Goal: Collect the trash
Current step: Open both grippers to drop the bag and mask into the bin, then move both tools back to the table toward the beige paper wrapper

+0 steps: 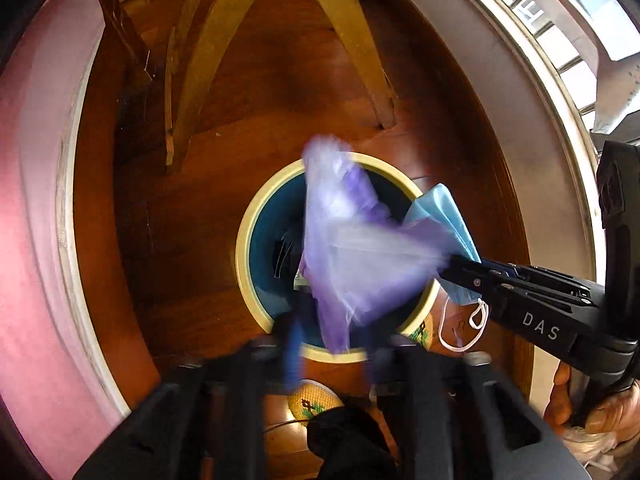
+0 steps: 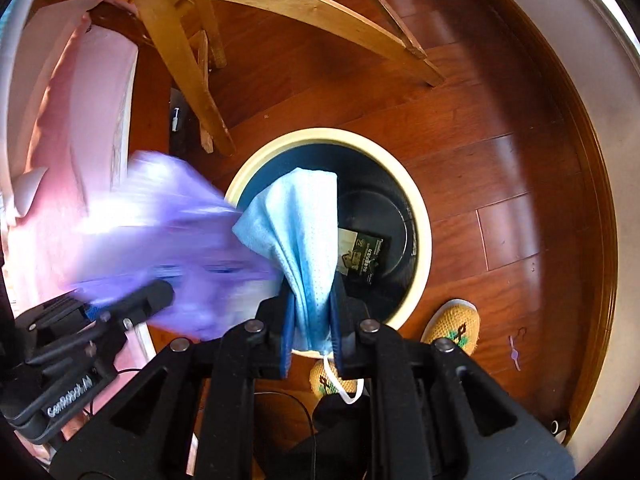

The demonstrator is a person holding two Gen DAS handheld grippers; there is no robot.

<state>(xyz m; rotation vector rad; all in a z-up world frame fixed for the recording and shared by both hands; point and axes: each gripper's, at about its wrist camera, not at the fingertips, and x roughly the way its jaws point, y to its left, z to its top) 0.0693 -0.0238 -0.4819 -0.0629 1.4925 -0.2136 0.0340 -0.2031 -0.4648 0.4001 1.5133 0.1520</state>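
Floorboards under bin; left claw released, right claw clenching mask.

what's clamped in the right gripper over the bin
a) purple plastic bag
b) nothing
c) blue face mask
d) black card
c: in the right wrist view the right gripper pinches the blue face mask, which hangs over the trash bin; the purple plastic bag is by the left gripper.
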